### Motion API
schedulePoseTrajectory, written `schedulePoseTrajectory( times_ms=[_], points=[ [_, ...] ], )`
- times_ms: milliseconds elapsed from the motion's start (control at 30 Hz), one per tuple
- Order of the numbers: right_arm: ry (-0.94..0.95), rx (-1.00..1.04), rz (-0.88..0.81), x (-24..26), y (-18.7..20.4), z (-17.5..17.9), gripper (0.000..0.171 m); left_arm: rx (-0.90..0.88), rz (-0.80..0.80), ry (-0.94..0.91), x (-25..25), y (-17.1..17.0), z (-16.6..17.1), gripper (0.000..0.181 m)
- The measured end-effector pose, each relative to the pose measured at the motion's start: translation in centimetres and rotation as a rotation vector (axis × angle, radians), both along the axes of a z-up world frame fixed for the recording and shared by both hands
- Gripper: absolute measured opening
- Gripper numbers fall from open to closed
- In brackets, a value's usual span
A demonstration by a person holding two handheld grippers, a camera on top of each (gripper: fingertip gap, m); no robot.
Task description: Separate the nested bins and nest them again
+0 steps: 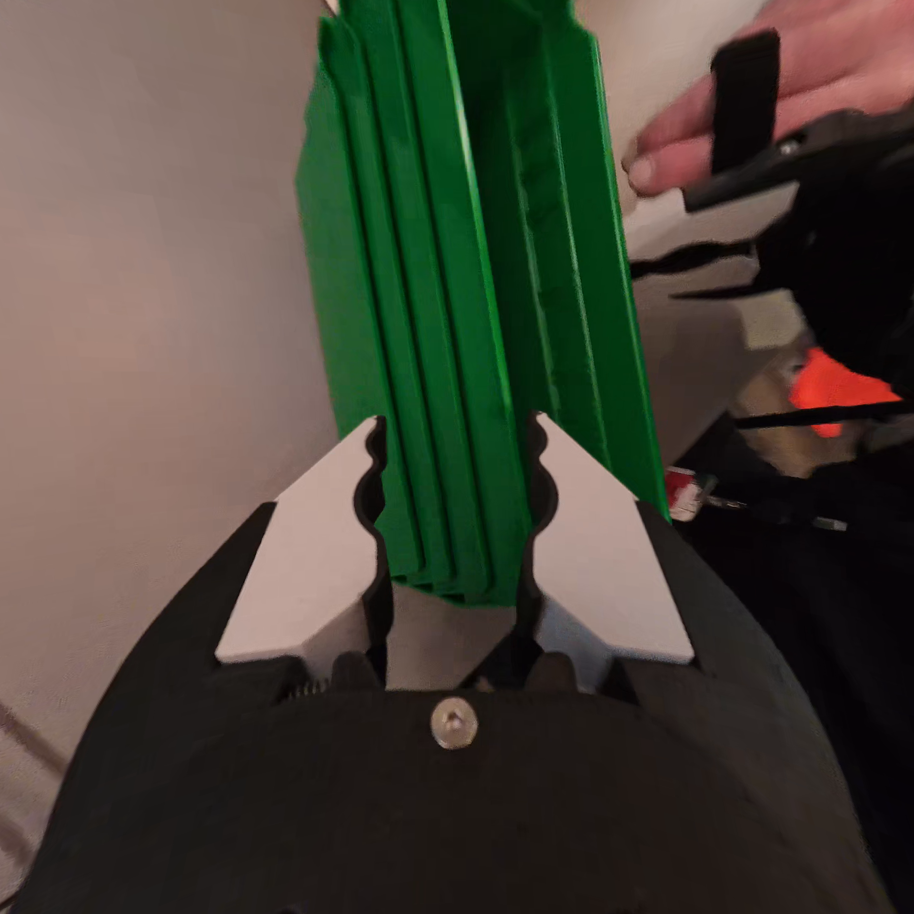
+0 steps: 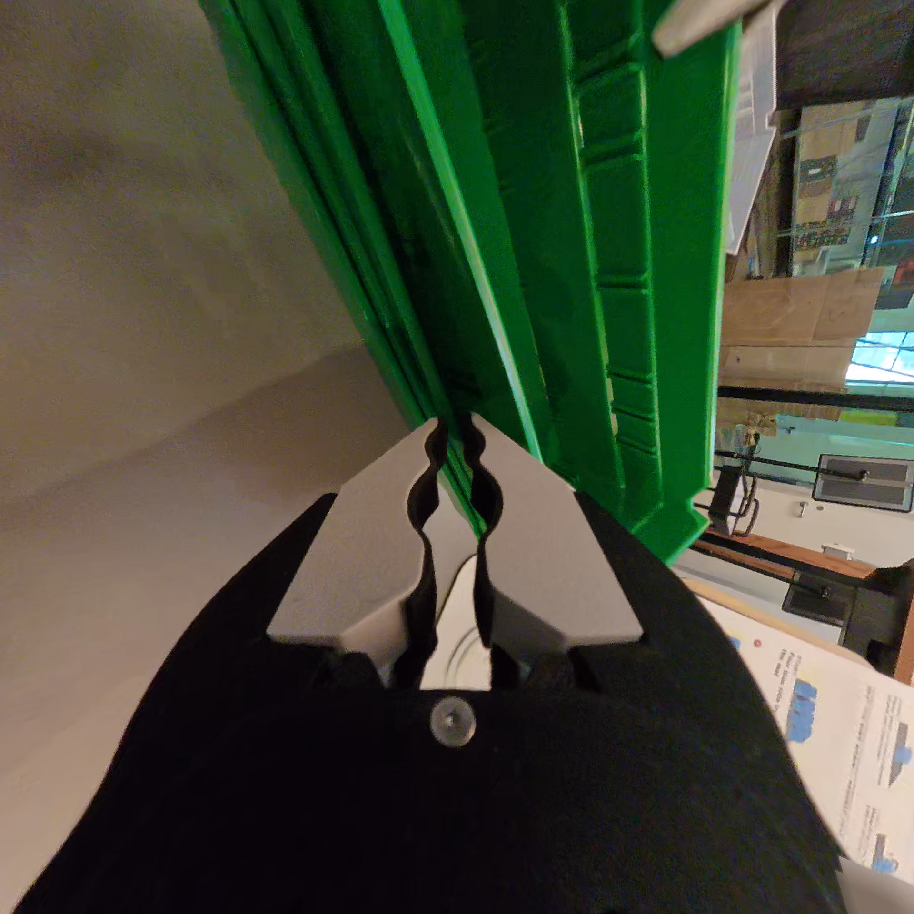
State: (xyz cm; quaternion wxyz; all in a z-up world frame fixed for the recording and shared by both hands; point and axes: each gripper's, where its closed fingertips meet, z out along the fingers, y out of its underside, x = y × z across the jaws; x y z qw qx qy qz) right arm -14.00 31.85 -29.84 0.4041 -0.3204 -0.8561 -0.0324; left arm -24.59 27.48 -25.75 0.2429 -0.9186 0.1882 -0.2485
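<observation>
- The green bins [image 1: 460, 277] reach away from both sets of jaws, turned on their side, so the stacked rims read as parallel ribs. They look lifted off the pale counter [image 2: 123, 346], though I cannot tell whether any part rests on it.
- Your left gripper [image 1: 457, 499] has its jaws set wide around several rims at once and pressed against the outer ones. That probably anchors the whole nest while the other side works.
- Your right gripper [image 2: 457, 475] has its jaws nearly closed on a single thin rim edge, pinching one layer out of the pack, likely the bin you mean to peel away.
- Your hand [image 1: 742, 94], off to the right of the left jaws, is wrapped around the black handle of the other tool.
- The bins are still nested, so separating has barely begun.
</observation>
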Motion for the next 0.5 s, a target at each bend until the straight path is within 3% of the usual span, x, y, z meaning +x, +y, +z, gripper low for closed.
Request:
schedulePoseTrajectory(
  times_ms=[100, 333, 500],
  points=[
    [0.025, -0.031, -0.009, 0.4, 1.0, 0.4, 0.006, -0.038, -0.013, -0.143, 1.7, -1.4, -0.7, 0.048],
    [0.050, -0.018, -0.036, 1.5, 3.0, 0.7, 0.012, -0.040, -0.057, -0.305, 5.5, -3.5, -0.4, 0.054],
    [0.033, -0.039, 0.032, 2.2, 2.3, 1.0, 0.019, 0.125, 0.040, -0.406, 3.6, -2.5, 0.8, 0.049]
  ],
)
